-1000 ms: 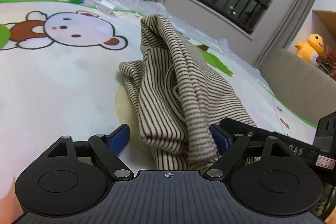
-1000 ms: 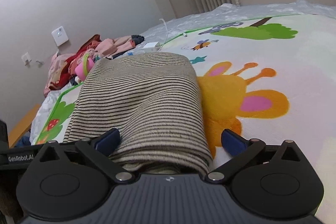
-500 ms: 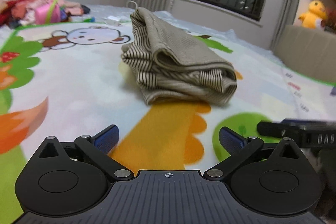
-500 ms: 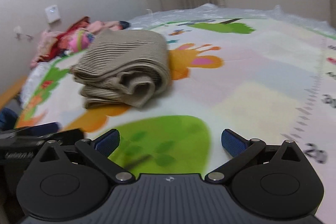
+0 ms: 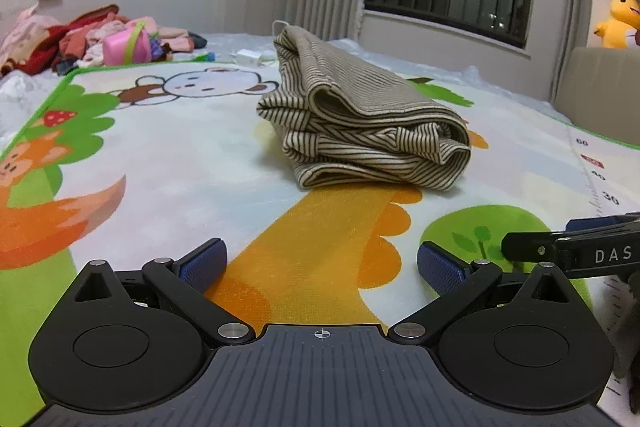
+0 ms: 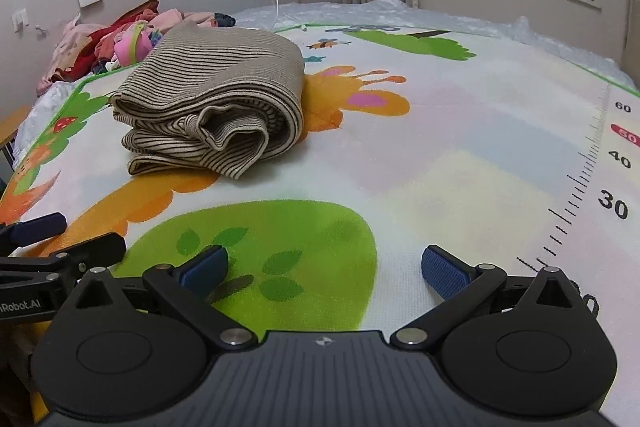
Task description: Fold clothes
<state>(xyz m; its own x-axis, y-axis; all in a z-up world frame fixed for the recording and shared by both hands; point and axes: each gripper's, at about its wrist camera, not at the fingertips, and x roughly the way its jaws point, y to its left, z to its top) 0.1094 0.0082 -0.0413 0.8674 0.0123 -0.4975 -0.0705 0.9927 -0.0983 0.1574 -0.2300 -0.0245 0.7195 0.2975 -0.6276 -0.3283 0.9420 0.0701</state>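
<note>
A beige garment with dark stripes (image 5: 360, 123) lies folded in a thick bundle on the cartoon play mat (image 5: 160, 155); the right wrist view shows the same striped garment (image 6: 212, 107) at left of centre. My left gripper (image 5: 322, 263) is open and empty, low over the mat, well short of the bundle. My right gripper (image 6: 324, 267) is open too, holding nothing, above a green patch of the mat (image 6: 480, 163). Each gripper shows at the edge of the other's view: the right gripper (image 5: 576, 251) and the left gripper (image 6: 60, 247).
A pile of pink and red clothes (image 5: 92, 39) with a pink toy lies at the far left by the wall. A white charger and cable (image 5: 250, 57) rest behind the bundle. Curtains, a dark window and a yellow plush toy (image 5: 618, 21) stand beyond the bed.
Both grippers let go of the striped garment and drew back from it. The garment now lies folded on the mat, apart from both.
</note>
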